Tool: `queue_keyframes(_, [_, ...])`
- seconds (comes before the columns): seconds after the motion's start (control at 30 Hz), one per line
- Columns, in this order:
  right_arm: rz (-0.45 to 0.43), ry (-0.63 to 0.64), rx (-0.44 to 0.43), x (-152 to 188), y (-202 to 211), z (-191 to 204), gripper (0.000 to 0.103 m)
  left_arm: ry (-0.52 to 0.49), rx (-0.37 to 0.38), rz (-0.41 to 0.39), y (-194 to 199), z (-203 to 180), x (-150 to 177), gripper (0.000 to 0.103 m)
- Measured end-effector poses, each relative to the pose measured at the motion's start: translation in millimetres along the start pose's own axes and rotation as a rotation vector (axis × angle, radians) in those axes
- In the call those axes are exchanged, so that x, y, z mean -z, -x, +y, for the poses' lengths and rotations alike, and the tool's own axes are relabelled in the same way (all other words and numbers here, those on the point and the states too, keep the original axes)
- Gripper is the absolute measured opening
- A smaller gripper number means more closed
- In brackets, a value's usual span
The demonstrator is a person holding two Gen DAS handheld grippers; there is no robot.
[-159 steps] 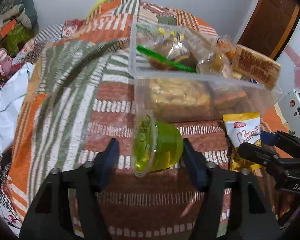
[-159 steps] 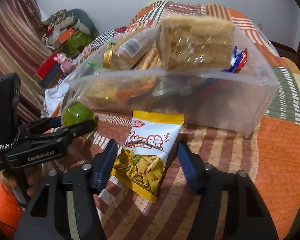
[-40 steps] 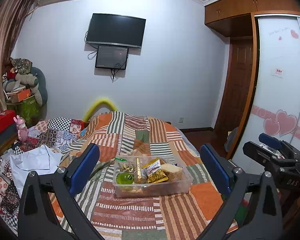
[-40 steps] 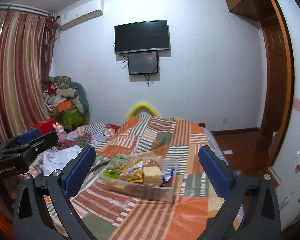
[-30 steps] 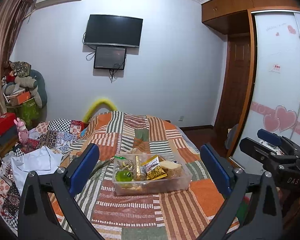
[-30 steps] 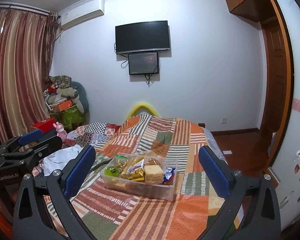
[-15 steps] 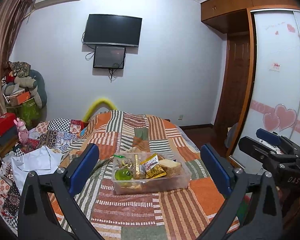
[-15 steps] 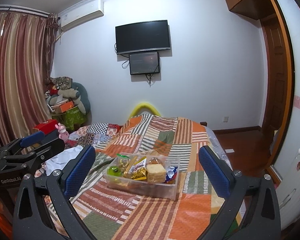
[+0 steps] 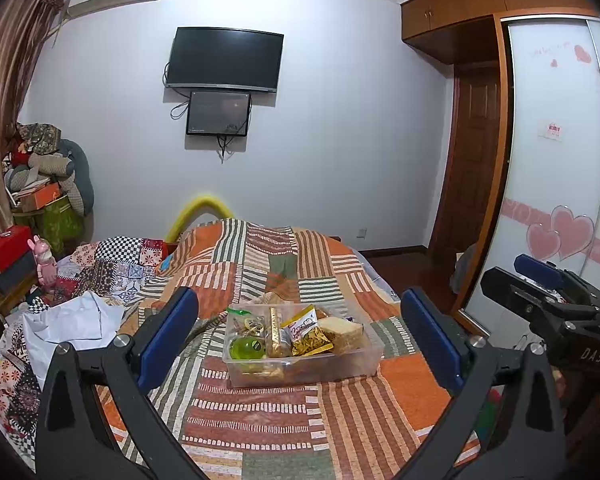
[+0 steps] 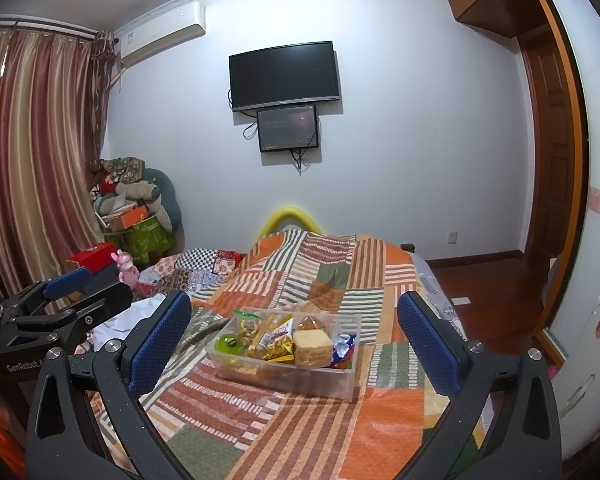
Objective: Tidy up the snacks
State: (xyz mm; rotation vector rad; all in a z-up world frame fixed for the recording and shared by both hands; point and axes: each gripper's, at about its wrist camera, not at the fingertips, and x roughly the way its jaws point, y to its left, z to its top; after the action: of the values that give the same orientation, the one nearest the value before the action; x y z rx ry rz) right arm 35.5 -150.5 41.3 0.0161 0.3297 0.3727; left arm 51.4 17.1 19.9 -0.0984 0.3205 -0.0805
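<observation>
We are holding our left gripper and right gripper spread wide and empty; the snack-filled clear bin is sitting at frame center on the bed.

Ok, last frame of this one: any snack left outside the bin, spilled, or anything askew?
Nothing stands out. The clear bin sits flat on the patchwork quilt with the green jelly cup and chip packet inside. No snack lies loose on the quilt. Both the left gripper and right gripper are open and empty.
</observation>
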Motion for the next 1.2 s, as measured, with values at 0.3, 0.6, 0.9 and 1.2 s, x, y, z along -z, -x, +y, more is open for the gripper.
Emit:
queue_keyframes(0.3, [-0.001,-0.001,-0.005,0.0,-0.3,0.6,0.103,0.011,0.006,0.009,-2.0,4.9,0.7,0.103])
queue_keyframes(0.6, [0.001,-0.007,-0.01,0.0,-0.4,1.2,0.103,0.011,-0.009,0.01,-4.8,5.8,0.6,0.102])
queue_keyframes(0.9, [0.002,-0.013,-0.011,-0.1,-1.1,0.3,0.103,0.011,-0.026,0.008,-6.2,5.2,2.8,0.103])
queue_keyframes(1.2, [0.011,-0.025,-0.014,1.7,-3.2,-0.6,0.103,0.007,-0.025,0.016,-8.4,6.4,4.8,0.103])
